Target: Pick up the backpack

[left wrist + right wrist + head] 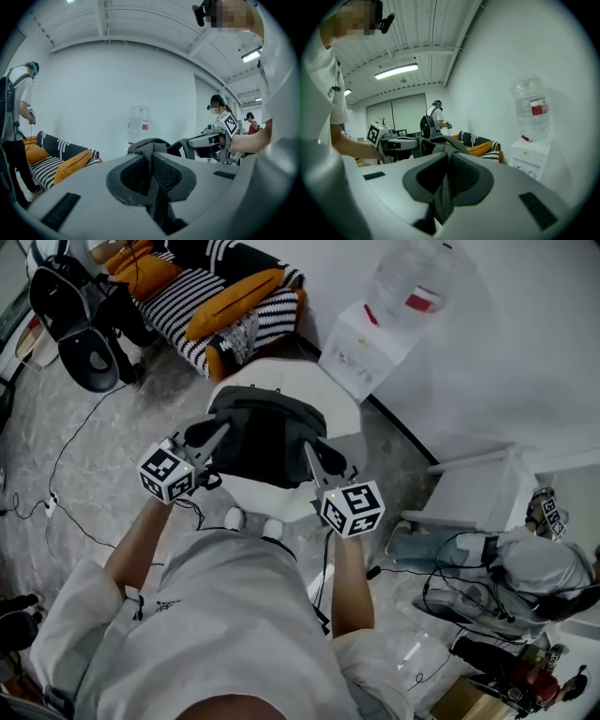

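Observation:
The dark grey backpack [267,432] hangs between my two grippers, above a round white table [328,395]. My left gripper [219,434] is shut on a grey strap [151,174] at the bag's left side. On the right side my right gripper [311,452] is shut on another strap [444,187]. Each gripper view shows webbing pinched between the pads, with the bag's top [149,146] bunched just beyond. The right gripper [208,140] shows in the left gripper view, and the left gripper [401,143] in the right one. The bag's lower part is hidden behind the grippers.
A striped sofa [202,306] with orange cushions stands at the back. A water dispenser [370,343] stands against the wall. A black chair [75,324] is at far left, and cables cross the floor. A white bench [469,493] and another person [534,568] are at right.

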Motion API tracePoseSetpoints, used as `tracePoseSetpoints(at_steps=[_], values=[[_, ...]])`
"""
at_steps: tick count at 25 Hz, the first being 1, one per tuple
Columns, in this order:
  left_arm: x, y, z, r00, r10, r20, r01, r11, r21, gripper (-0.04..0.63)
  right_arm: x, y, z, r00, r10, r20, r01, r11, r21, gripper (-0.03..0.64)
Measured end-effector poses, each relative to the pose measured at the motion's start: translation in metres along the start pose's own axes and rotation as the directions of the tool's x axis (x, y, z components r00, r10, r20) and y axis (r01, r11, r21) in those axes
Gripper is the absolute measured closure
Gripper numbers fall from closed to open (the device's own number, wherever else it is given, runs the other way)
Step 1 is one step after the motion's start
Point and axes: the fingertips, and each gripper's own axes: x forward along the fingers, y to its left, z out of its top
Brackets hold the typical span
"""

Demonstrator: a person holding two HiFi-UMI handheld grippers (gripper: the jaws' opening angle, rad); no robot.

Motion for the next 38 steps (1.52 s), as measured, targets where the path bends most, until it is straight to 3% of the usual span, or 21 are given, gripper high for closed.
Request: tracePoseSetpoints(at_steps=[10, 17, 29, 38], values=[[0.000, -0.012, 0.030, 0.998, -0.046, 0.043, 0.044, 0.998, 0.044, 0.558, -0.016, -0.001, 0.033, 0.998, -0.001, 0.065, 0.003, 0.999, -0.034, 0.574], [0.014, -0.009, 0.058, 0.998, -0.041, 0.055, 0.038, 0.998, 0.052, 0.558, -0.018, -0.012, 0.059, 0.996, -0.054, 0.075, 0.055, 0.998, -0.013, 0.574], [0.030, 0.001, 0.079, 0.994, 0.090, 0.066, -0.096, 0.991, 0.091, 0.560, -0.008, -0.022, 0.076, 0.986, -0.153, 0.065, 0.154, 0.988, -0.011, 0.574], [0.025, 0.001, 0.066, 0.989, 0.126, 0.074, -0.135, 0.980, 0.145, 0.560, -0.007, -0.015, 0.068, 0.983, -0.168, 0.071, 0.170, 0.985, -0.028, 0.574]])
